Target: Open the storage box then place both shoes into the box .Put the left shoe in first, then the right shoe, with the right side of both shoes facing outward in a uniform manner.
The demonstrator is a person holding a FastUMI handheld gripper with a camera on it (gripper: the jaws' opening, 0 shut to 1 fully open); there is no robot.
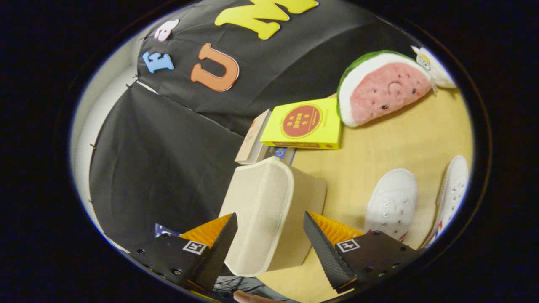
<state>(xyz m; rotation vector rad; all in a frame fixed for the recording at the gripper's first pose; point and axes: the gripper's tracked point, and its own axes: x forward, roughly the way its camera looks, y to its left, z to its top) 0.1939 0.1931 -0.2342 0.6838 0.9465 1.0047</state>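
Ahead, gripper (269, 235) fingers spread around storage box (269, 210), wooden table (404, 139)

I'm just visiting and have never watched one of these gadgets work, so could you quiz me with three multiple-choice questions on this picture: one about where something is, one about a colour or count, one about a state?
1. Where is the beige fabric storage box?
A. Between the fingers
B. Behind the plush watermelon slice
C. On top of the shoes

2. How many white canvas shoes lie on the wooden table?
A. One
B. Two
C. Four

3. What are the gripper fingers doing?
A. Pressed together
B. Spread apart around the box
C. Clamped on a shoe

Answers: 1 A, the box sits in the gap between both fingers. 2 B, a second shoe lies beside the first. 3 B, a gap shows between each finger and the box, so nothing is gripped.
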